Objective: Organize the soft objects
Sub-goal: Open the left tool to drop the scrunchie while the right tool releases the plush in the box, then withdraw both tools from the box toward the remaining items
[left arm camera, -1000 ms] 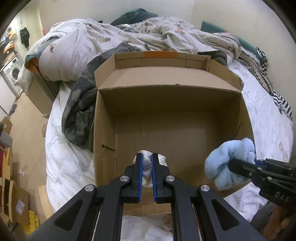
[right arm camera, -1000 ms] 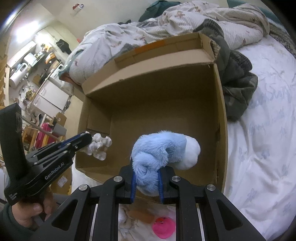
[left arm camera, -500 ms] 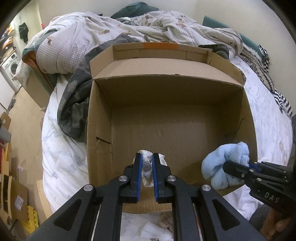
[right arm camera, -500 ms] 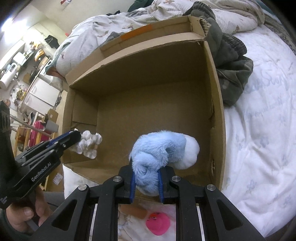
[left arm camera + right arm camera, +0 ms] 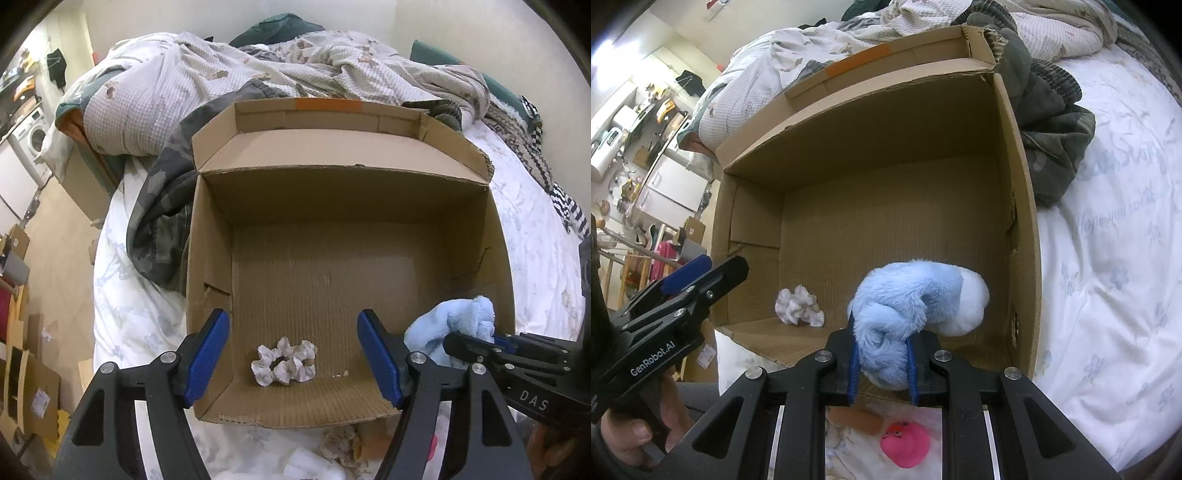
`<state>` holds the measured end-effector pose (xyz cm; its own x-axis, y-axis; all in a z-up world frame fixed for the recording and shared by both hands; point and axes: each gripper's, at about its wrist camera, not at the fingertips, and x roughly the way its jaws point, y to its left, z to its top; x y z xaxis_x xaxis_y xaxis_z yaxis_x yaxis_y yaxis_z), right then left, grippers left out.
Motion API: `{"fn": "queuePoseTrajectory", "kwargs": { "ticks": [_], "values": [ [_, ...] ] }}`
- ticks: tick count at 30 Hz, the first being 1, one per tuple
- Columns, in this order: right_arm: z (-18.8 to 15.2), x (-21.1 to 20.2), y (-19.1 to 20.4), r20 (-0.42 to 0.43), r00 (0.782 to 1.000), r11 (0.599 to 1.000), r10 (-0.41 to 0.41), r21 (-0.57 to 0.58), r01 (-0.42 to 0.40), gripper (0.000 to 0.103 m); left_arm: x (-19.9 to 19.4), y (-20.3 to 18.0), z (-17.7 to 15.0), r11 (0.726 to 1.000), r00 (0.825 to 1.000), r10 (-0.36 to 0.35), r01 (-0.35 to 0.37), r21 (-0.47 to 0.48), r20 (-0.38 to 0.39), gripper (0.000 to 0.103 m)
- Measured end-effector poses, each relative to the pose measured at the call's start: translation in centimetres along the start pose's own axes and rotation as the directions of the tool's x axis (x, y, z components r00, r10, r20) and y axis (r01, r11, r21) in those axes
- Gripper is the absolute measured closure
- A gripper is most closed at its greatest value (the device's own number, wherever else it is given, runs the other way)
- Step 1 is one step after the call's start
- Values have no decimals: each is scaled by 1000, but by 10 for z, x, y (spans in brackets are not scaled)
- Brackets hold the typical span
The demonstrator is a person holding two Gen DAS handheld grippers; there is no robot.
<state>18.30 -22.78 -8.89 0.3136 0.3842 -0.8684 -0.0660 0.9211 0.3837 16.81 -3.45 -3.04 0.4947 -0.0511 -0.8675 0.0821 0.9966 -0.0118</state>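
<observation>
An open cardboard box sits on the bed. A small white ruffled scrunchie lies loose on the box floor near the front wall. My left gripper hovers above it with its jaws opening wide, nothing pressed between the blue pads. My right gripper is shut on a fluffy light-blue and white plush toy, held over the box's front right corner. In the right wrist view the left gripper shows at the left, held by a hand.
A rumpled quilt and dark camouflage clothing lie behind and beside the box. A pink plush and a brown object lie on the white sheet in front of the box. Floor clutter is at far left.
My left gripper went from shut on the white scrunchie to wide apart, and the scrunchie dropped onto the box floor. The right gripper kept the blue plush, shifting slightly.
</observation>
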Motion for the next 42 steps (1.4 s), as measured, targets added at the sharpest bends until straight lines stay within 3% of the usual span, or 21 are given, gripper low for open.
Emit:
{"fn": "queuePoseTrajectory", "kwargs": {
  "ticks": [9,11,12,13,14,31,42],
  "values": [
    [1,-3,1,18,1000,1000,19,4,-20,76,-1,0,0,1000,1000,11,-11,-1,-1,34],
    [2,-7,1,35,999,1000,28,11,-28,64,0,0,1,1000,1000,12,-12,-3,-1,34],
    [2,-9,0,46,998,999,30,17,-31,38,0,0,1,1000,1000,12,-12,-4,-1,34],
    [3,-13,-1,66,997,999,32,25,-34,20,0,0,1,1000,1000,12,-12,-6,-2,34],
    [3,-17,-2,91,995,999,31,32,-34,18,0,1,1,1000,1000,12,-12,-8,-3,34],
    [5,-17,-5,83,997,999,9,40,-12,18,1,2,-1,1000,1000,24,-24,-4,-5,34],
    [-1,-28,-5,110,994,999,2,46,-7,18,-19,14,-14,998,998,53,-53,-28,18,34]
  ]
}}
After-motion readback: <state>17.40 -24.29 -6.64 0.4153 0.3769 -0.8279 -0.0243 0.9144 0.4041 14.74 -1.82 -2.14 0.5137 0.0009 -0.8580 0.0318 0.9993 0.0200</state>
